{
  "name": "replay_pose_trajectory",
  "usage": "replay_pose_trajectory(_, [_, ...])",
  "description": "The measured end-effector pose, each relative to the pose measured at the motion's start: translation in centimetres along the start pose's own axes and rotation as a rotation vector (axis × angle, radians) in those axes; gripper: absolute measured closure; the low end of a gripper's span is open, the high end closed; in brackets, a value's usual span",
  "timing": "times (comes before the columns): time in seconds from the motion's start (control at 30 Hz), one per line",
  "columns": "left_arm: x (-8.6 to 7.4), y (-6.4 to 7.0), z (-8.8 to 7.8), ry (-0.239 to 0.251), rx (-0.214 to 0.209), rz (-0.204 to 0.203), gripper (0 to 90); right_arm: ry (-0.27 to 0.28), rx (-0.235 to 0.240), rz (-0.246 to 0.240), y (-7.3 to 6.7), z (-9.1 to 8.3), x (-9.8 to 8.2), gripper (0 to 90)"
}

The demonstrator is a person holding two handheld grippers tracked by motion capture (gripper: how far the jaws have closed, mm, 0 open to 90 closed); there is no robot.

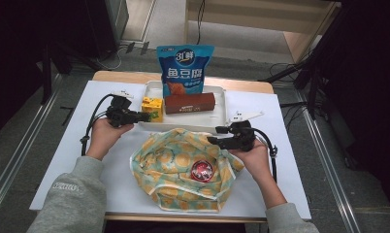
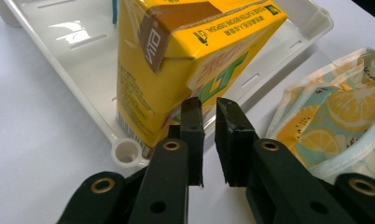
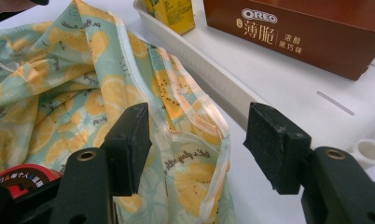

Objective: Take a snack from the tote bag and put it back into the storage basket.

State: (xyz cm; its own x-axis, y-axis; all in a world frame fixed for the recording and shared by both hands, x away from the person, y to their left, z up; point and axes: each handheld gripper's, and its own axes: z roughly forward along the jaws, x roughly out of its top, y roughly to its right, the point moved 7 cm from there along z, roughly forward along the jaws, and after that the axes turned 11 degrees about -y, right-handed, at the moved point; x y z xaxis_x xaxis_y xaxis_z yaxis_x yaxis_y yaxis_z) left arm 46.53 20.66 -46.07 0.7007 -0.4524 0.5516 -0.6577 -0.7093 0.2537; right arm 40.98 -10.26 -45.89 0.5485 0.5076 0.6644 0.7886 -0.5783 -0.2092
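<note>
— Grey sleeves come in lowest in the high view, cut off at the elbows. Past them, what can you make out of the left gripper (image 2: pixel 208 108)?

— Its two black jaws stand a narrow gap apart, nothing between them. The tips sit right at the lower corner of a yellow drink carton (image 2: pixel 176 60); whether the left pad touches the carton I cannot tell. The pads do not clamp it, so I read the gripper as released.

— And the carton?

— Straight ahead of those jaws, leaning, in the near corner of the white tray (image 2: pixel 73 51). Its top runs out of the left gripper view, and the print on it shows upside down.

— The right gripper (image 3: pixel 197 142)?

— Jaws wide apart. The folded rim of the lemon-print cloth bag (image 3: pixel 59 84) rises between them, nearer the left pad, but neither pad presses on it. Released as well.

— What lies in the bag?

— A round red-lidded tin (image 1: pixel 202 170), down in the open mouth, below and to the left of the right gripper. In the right gripper view only a red sliver of it peeks out behind the left jaw, so its label is unreadable.

— And in the tray?

— Beyond the right gripper, a brown Oreo box (image 3: pixel 307 32) lies flat, its far end cut off there. The carton is at the tray's left end. A blue snack pouch (image 1: pixel 185 68) stands at the tray's far edge; the Oreo box hides its foot, so I cannot tell whether it stands inside the tray.
</note>
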Motion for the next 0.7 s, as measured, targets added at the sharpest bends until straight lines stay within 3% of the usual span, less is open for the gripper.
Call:
replay_pose_trajectory(0.23, [0.1,0.7,-0.4,0.008,-0.022,0.005,72.1,0.0,-0.001,0.001,0.1,-0.1,0.0,41.0])
replay_pose_trajectory(0.43, [-0.1,1.5,-1.0,-0.006,-0.074,-0.004,57.3,-0.001,-0.003,-0.001,0.1,0.0,0.0,41.0])
replay_pose_trajectory(0.7, [-0.6,2.3,-1.8,-0.02,-0.111,0.002,46.3,0.0,-0.001,-0.001,0.1,-0.1,0.0,41.0])
